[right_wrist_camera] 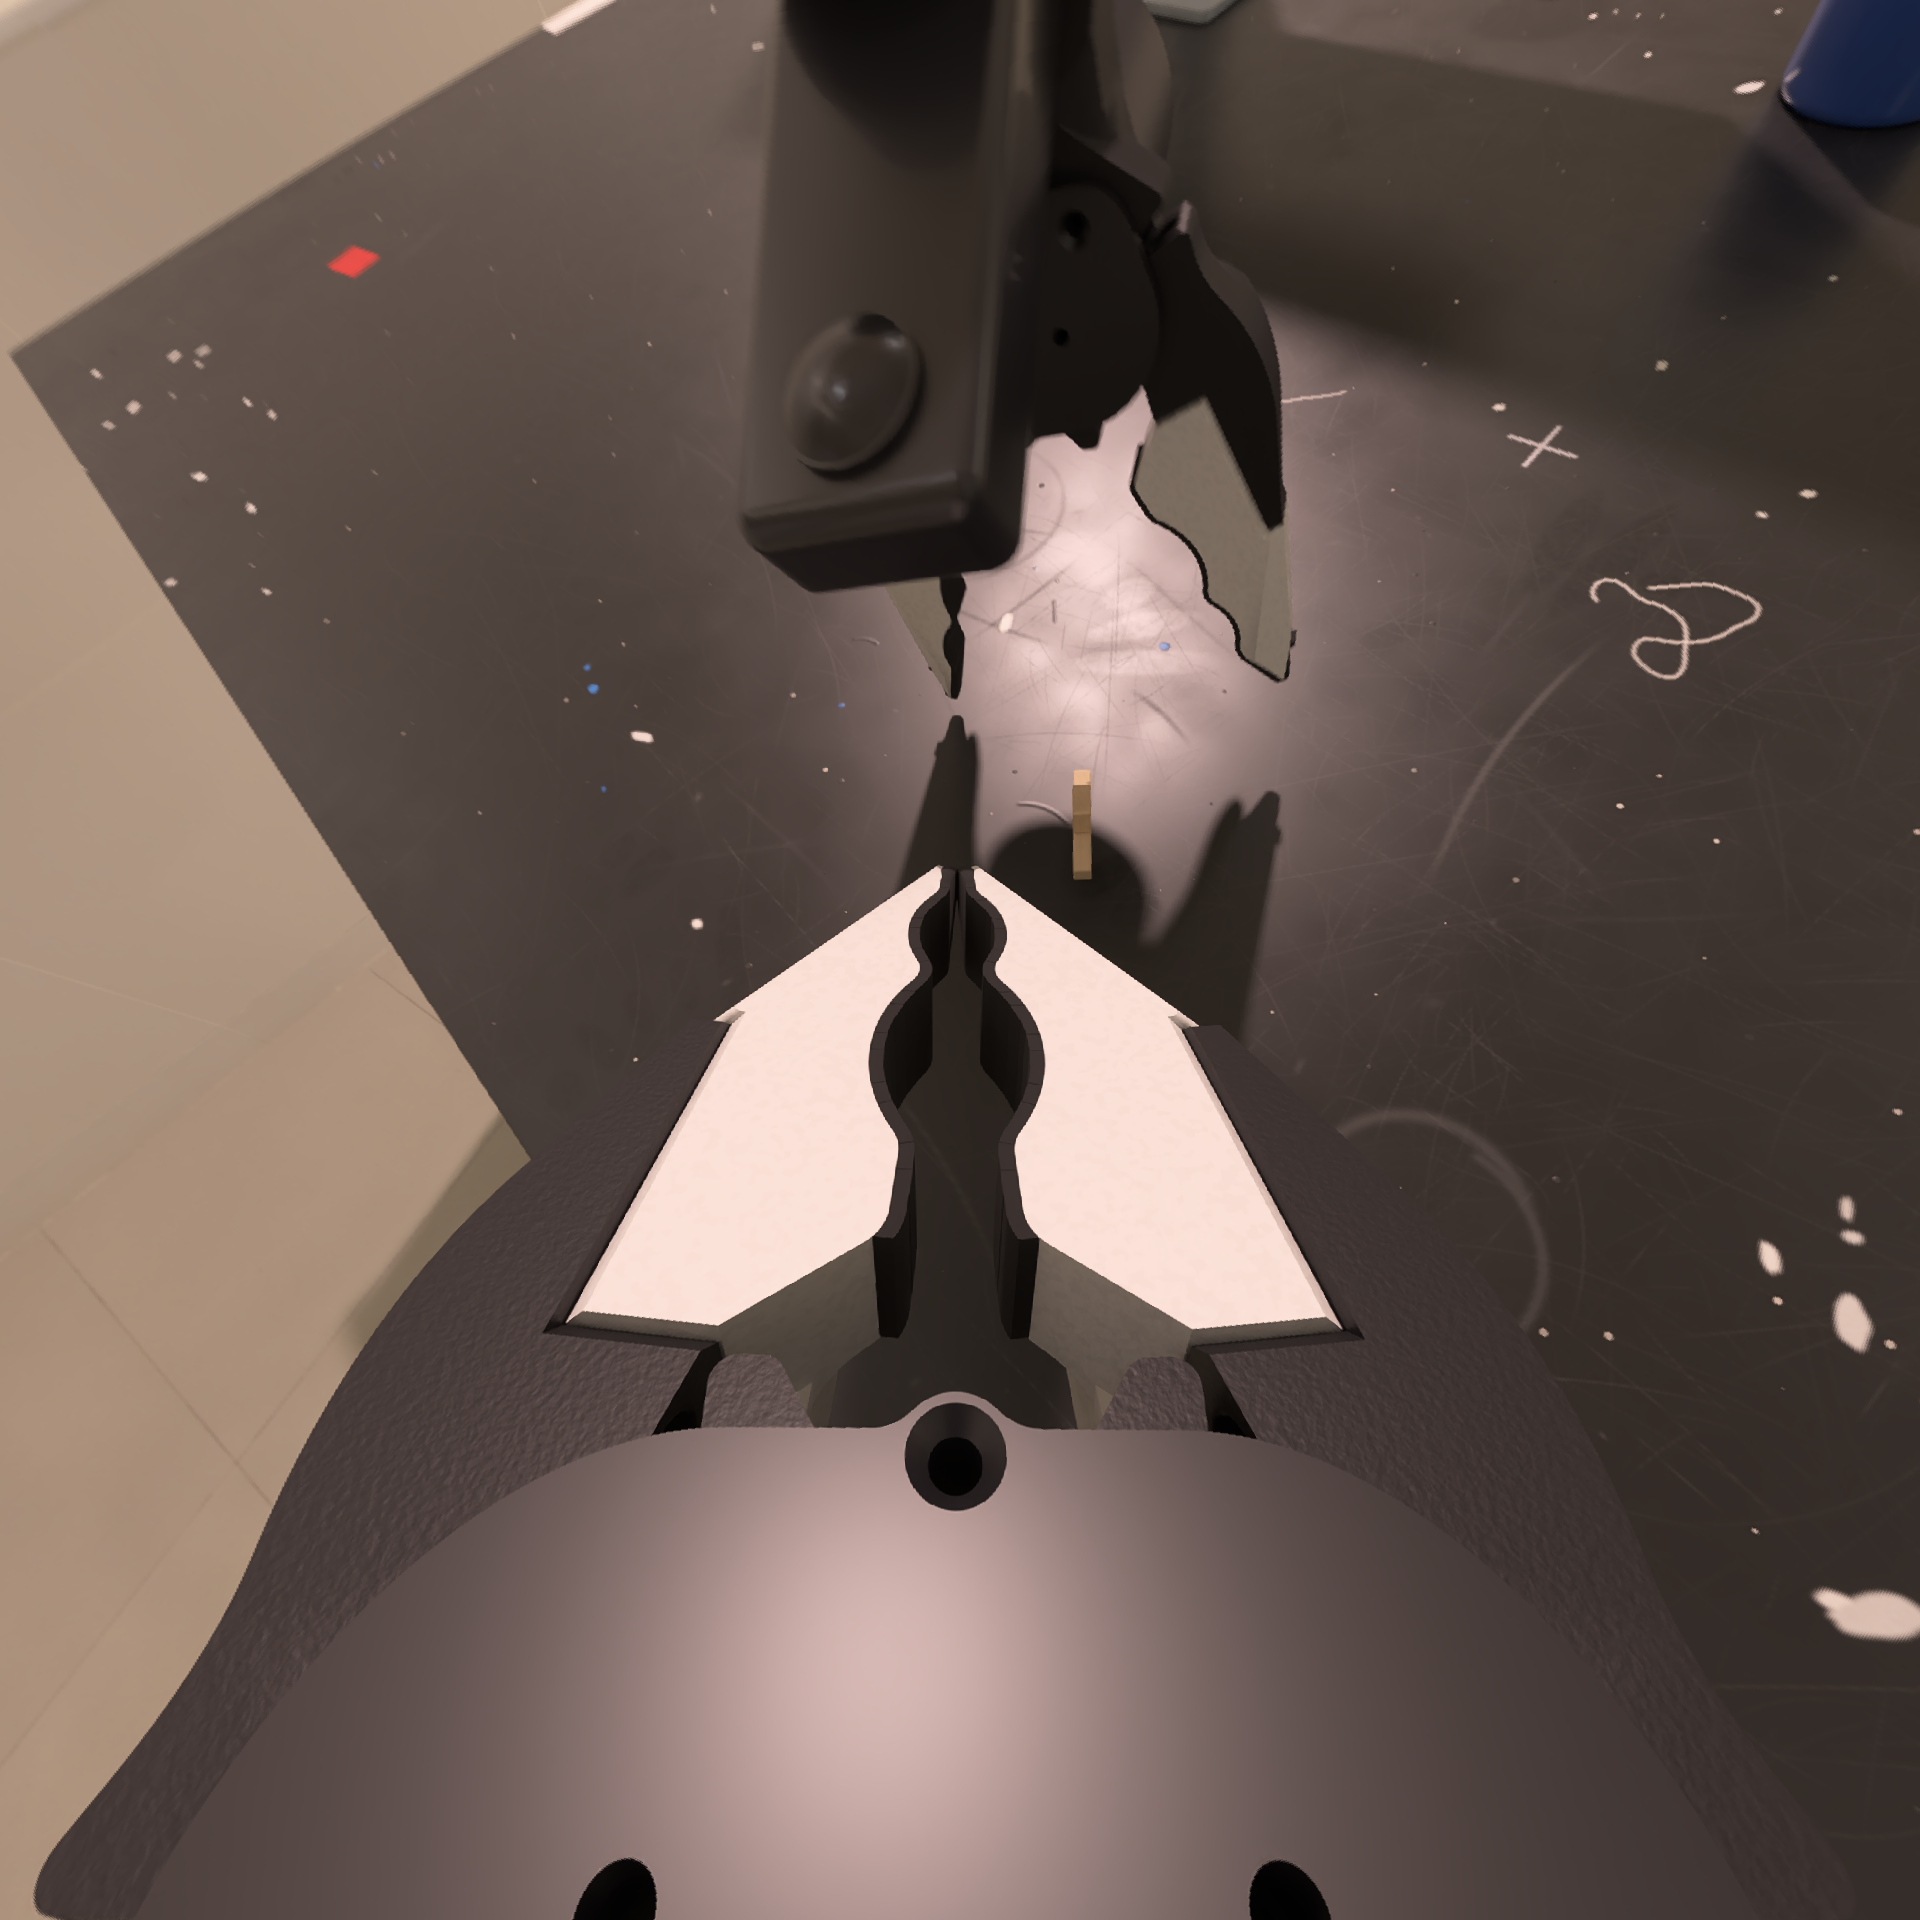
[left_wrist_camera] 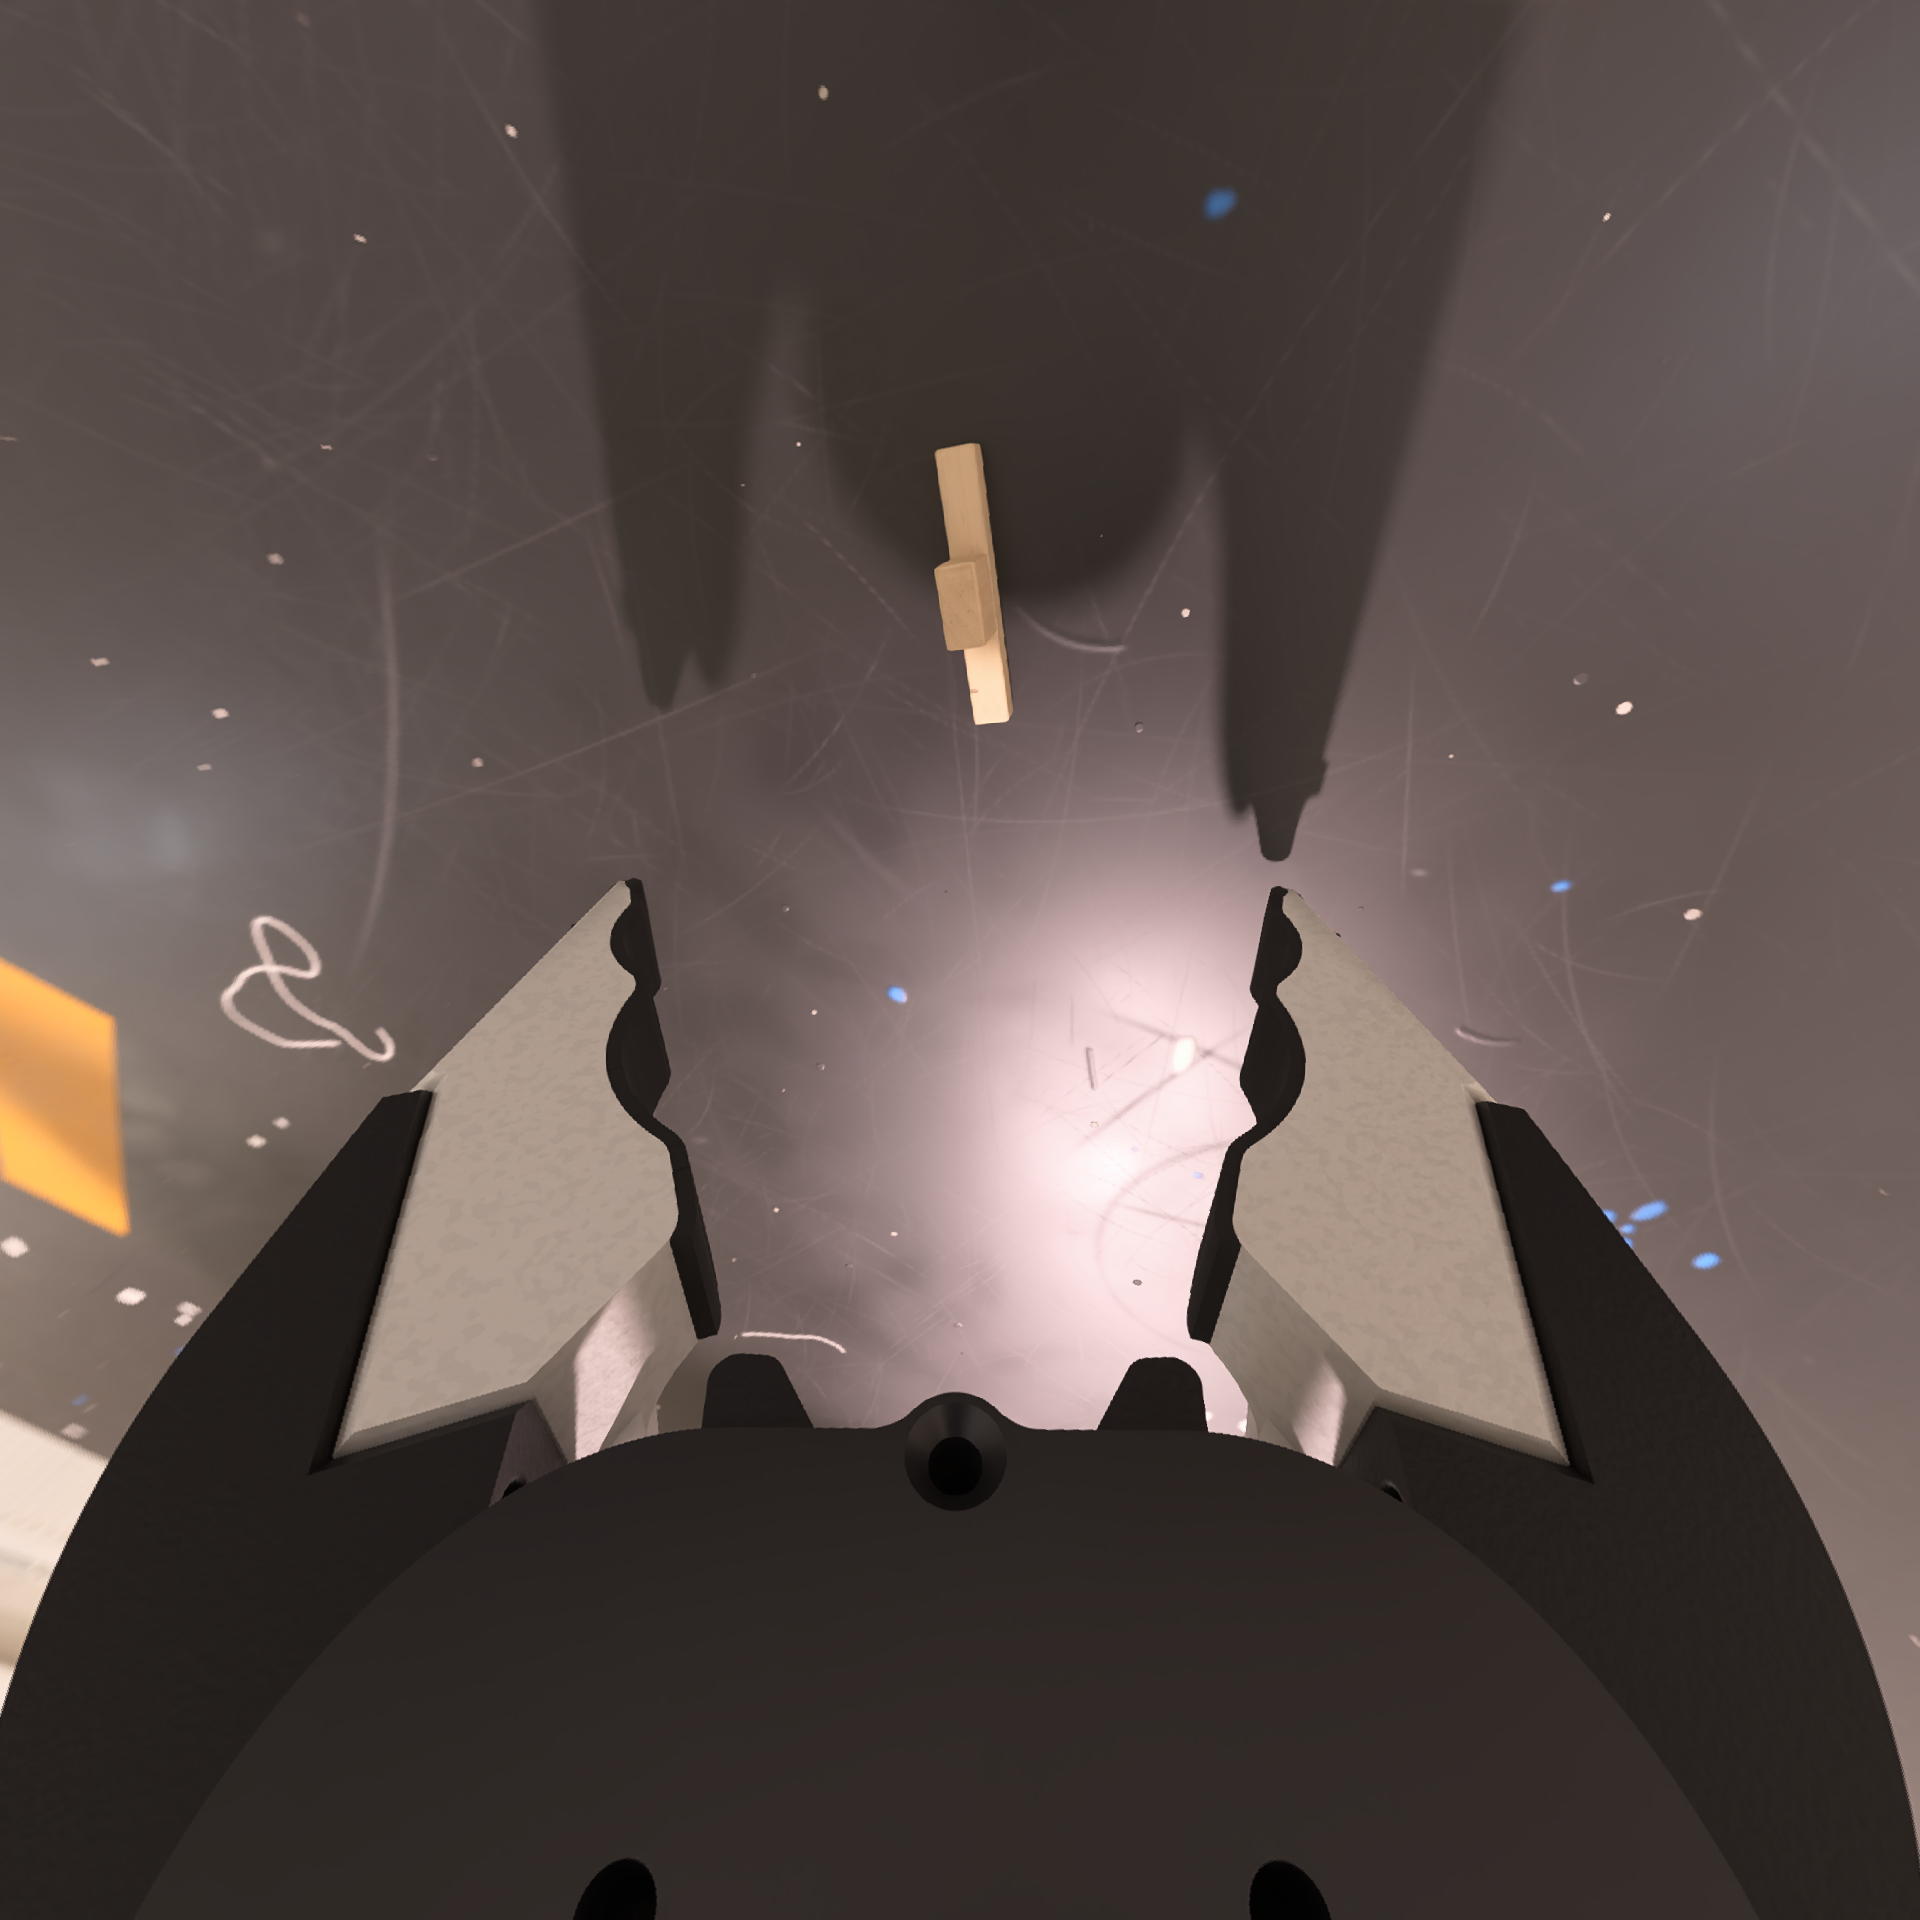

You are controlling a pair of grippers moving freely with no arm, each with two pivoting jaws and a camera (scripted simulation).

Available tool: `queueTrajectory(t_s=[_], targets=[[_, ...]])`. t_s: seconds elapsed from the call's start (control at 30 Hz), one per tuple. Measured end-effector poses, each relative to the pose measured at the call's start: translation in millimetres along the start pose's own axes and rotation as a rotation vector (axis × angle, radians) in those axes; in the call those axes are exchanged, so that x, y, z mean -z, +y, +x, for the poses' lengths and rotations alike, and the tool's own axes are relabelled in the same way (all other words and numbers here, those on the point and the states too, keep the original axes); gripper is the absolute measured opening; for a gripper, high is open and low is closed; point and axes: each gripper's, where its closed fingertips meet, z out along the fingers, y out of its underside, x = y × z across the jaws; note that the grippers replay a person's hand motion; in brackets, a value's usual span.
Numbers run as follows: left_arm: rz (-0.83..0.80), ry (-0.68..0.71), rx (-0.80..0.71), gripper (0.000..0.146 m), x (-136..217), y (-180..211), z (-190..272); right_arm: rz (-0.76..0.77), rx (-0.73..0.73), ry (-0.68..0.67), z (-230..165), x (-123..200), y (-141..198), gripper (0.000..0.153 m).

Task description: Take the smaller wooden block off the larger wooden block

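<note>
A long pale wooden block lies flat on the dark scratched table, with a smaller wooden block resting across its middle. In the right wrist view the pair is small, just beyond and right of my right fingertips. My left gripper is open and empty, held above the table short of the blocks. It also shows in the right wrist view, facing me. My right gripper is shut and empty, left of the blocks.
The table's left edge drops to a beige tiled floor. A blue object stands at the far right corner. An orange patch lies at the left. White chalk scribbles mark the table surface.
</note>
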Motion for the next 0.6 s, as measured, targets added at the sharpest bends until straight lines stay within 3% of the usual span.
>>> queueTrajectory(t_s=[0.2, 0.43, 0.6], targets=[[0.001, 0.174, 0.017, 0.111, -9.0, -0.5, 3.0, 0.042, -0.031, -0.031, 1.4, 7.6, -1.0, 0.0], [0.058, 0.176, 0.029, 0.098, -9.2, -13.9, -7.7, 0.076, -0.055, -0.054, 1.1, 11.4, 0.1, 0.0], [0.171, 0.166, 0.094, 0.057, -5.3, -31.2, -4.3, 0.084, -0.05, -0.055, 0.1, 13.7, -1.0, 0.0]])
